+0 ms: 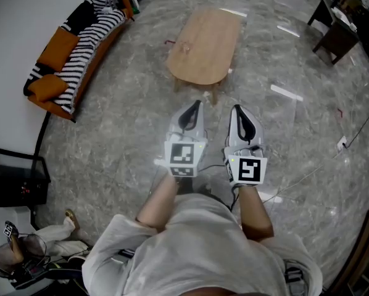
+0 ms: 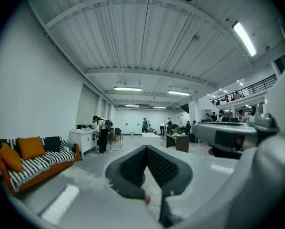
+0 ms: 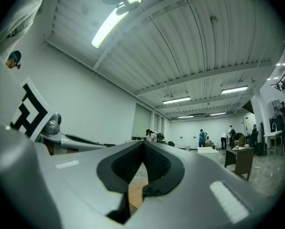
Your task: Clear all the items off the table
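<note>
Grey marbled floor fills a big open hall, with a striped sofa along the wall at the left. The oval wooden table stands ahead of the person, well apart from both grippers. Its top looks almost bare. Only a small pale speck shows near the left edge, too small to identify.

The step in hand looks like the approach, as nothing is within reach yet. The next move calls for closing in on the table and lowering a gripper toward whatever lies on it. The jaws would need to part before any pickup.

The left gripper has its jaws pressed together with nothing between them. The right gripper also has its jaws meeting at the tips and holds nothing. Both point roughly level toward the table.
</note>
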Available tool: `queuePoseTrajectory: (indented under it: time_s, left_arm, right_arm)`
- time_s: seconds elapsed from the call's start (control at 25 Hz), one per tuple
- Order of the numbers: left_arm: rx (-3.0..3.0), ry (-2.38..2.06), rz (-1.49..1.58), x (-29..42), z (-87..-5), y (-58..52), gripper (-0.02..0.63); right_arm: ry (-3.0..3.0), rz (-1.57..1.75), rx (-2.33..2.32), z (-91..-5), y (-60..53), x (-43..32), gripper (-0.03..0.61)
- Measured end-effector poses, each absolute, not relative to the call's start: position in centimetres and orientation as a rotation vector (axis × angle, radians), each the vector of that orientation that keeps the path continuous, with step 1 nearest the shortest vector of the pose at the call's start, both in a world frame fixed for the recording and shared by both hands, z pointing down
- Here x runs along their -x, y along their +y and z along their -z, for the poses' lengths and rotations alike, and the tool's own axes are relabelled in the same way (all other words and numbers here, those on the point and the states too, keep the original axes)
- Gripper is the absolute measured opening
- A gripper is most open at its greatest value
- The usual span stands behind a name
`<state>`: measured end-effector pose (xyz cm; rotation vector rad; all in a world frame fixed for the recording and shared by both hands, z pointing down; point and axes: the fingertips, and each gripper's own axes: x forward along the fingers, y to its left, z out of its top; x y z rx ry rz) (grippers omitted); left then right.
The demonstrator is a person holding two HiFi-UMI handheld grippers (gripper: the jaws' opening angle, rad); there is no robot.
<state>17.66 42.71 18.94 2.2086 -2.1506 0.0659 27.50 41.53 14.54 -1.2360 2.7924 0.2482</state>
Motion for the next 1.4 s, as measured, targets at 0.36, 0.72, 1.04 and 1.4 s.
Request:
queuePoseTrajectory:
  time_s: [0.36,0.72,1.04,1.4]
  left_arm:
    - [-2.137,-2.169,-0.076,-9.8,-19.6,35.4,0.020]
    - [-2.099,-2.182,-0.078,-1.3,-19.7,29.8,0.020]
    - [-2.060,-2.184,-0.075,6.9,-20.9,26.3,0.020]
    - [-2.058,-2.160,-0.027,9.8,-21.2,22.8,0.020]
  right_arm:
    - [2.832,-0.217,1.221,-15.3,33.9,-20.7,0.006]
    - [2.864,-0.199,1.176,-15.5,27.9,-11.6,0.006]
    - [2.889,-0.170,1.196,-16.8,24.0,-4.5,0.006]
    - [2.918,-0.175,1.222,-17.0,21.0,-2.1,0.006]
